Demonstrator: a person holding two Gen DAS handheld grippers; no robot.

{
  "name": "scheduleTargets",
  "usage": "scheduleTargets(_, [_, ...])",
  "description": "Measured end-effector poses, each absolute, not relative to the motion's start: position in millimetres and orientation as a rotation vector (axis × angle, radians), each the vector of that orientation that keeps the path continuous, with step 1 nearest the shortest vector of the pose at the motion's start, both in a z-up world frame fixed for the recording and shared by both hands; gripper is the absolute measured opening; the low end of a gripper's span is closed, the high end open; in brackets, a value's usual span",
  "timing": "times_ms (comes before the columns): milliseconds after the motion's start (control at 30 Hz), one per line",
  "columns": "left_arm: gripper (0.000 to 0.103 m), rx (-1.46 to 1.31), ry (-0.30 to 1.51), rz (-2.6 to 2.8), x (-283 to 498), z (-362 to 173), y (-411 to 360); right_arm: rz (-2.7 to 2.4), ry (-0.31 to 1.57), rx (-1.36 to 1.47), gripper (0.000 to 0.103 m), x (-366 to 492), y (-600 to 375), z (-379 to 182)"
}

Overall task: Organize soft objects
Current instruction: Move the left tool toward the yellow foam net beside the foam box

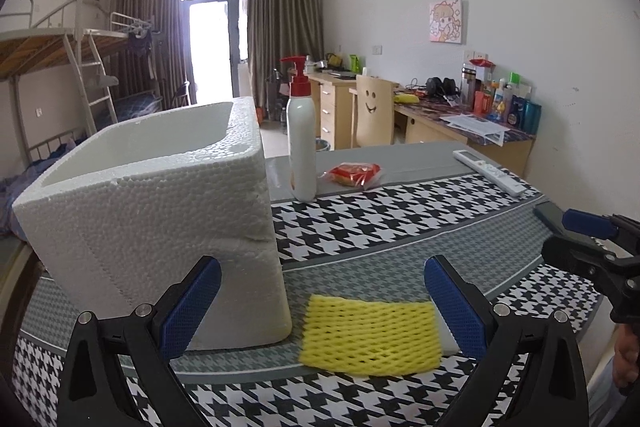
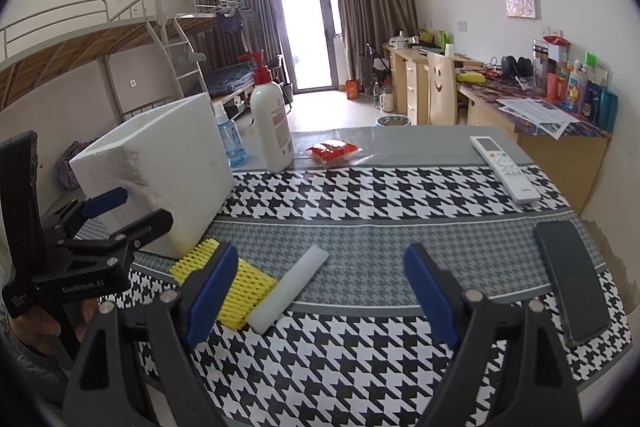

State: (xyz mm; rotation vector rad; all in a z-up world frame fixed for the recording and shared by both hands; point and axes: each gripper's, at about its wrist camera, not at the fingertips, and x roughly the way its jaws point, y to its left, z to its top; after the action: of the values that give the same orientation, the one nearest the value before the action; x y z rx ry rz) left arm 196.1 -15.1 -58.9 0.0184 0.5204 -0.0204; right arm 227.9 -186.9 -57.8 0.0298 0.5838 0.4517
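A yellow foam net sleeve (image 1: 370, 337) lies flat on the houndstooth tablecloth, just right of a white styrofoam box (image 1: 152, 211). In the right wrist view the sleeve (image 2: 248, 287) lies beside a white foam strip (image 2: 290, 287), with the box (image 2: 156, 171) behind it. My left gripper (image 1: 320, 311) is open and empty, its fingers either side of the sleeve and box corner; it also shows in the right wrist view (image 2: 124, 209). My right gripper (image 2: 320, 291) is open and empty, hovering near the foam strip; it shows at the right edge of the left wrist view (image 1: 572, 233).
A white pump bottle (image 1: 302, 143) and a red snack packet (image 1: 354, 175) stand at the table's far side. A blue bottle (image 2: 230, 139) stands behind the box. A white remote (image 2: 506, 169) and a dark phone (image 2: 572, 279) lie at the right.
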Motion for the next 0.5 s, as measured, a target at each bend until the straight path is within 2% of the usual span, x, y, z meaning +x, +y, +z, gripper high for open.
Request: scheduleTargets(500, [0.102, 0.032, 0.605, -0.073, 195.4, -71.7, -28.9, 0.48, 0.615, 0.029, 0.088, 238.2, -182.4, -68.5])
